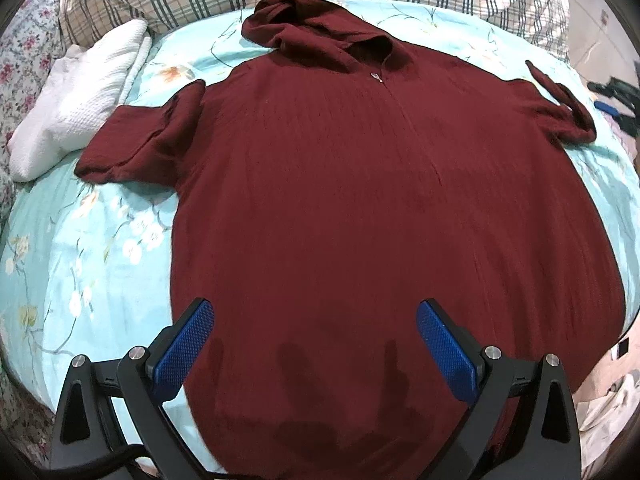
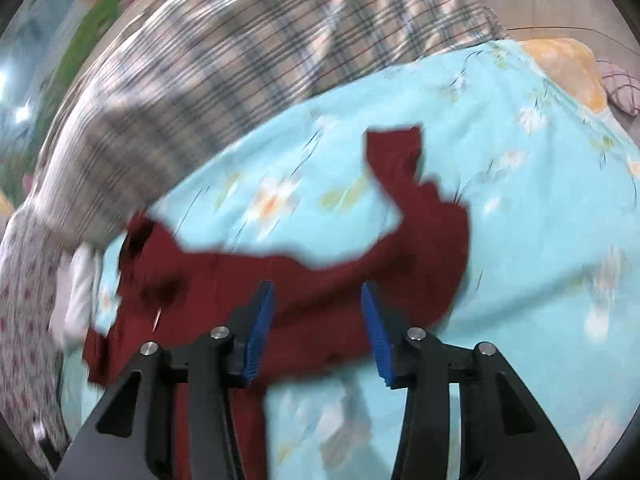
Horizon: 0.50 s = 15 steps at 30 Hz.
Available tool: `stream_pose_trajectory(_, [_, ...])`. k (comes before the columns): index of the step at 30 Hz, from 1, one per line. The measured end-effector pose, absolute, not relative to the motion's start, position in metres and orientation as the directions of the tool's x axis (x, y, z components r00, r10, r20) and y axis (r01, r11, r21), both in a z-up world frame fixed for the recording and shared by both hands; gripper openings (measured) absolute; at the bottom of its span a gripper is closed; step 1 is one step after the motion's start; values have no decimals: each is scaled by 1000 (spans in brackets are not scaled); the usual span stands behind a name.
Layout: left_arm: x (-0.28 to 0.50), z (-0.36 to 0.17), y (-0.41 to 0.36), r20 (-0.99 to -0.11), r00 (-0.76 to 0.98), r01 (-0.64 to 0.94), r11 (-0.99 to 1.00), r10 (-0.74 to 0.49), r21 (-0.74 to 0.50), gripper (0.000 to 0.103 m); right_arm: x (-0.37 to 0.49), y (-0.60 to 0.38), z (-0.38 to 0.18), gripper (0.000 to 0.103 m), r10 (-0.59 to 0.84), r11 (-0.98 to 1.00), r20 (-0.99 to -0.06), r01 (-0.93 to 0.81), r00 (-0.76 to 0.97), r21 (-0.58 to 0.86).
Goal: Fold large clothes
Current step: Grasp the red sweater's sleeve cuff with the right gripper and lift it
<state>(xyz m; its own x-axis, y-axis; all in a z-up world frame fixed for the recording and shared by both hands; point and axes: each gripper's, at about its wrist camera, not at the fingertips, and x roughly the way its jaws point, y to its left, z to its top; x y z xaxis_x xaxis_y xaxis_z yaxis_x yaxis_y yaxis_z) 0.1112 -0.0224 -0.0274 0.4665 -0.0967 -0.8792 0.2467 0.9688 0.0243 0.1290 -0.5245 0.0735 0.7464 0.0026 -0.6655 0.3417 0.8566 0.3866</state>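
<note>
while the left gripper [image 1: 316, 344] is held wide open over the hem of the dark red hoodie [image 1: 360, 200], nothing is gripped by it. the right gripper [image 2: 318, 332] is seen part open and empty, with a sleeve [image 2: 416, 184] lying beyond it toward the upper right. the hoodie is spread flat on the blue sheet [image 1: 80, 248], its long axis running from the bottom centre to the hood [image 1: 312, 28] at the top; the right hand is judged nearer that sleeve.

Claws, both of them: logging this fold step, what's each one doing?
Left claw: open, over the maroon hoodie, holding nothing.
Right claw: open, holding nothing.
</note>
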Motion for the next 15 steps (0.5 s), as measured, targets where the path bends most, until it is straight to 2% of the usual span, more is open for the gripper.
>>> stream_pose_trajectory(5, [136, -35, -32, -893, 443, 236, 971, -76, 35, 102, 194, -601, 58, 45, -46, 802, -684, 435, 728, 409])
stream_pose_trajectory(7, [146, -40, -35, -901, 428, 231, 972, -64, 40, 102, 220, -620, 47, 45, -77, 804, -715, 468, 694, 368])
stream_pose_trajectory(10, [159, -46, -41, -910, 411, 225, 973, -50, 48, 102, 249, -639, 27, 45, -48, 792, -739, 476, 672, 382])
stream_pose_trajectory(14, [172, -53, -46, -916, 397, 228, 973, -57, 39, 102, 265, -643, 17, 29, 3, 797, -752, 452, 659, 400])
stream_pose_trajectory(15, [174, -56, -49, -918, 392, 233, 972, -57, 39, 102, 268, -639, 17, 19, 10, 811, -758, 438, 653, 388])
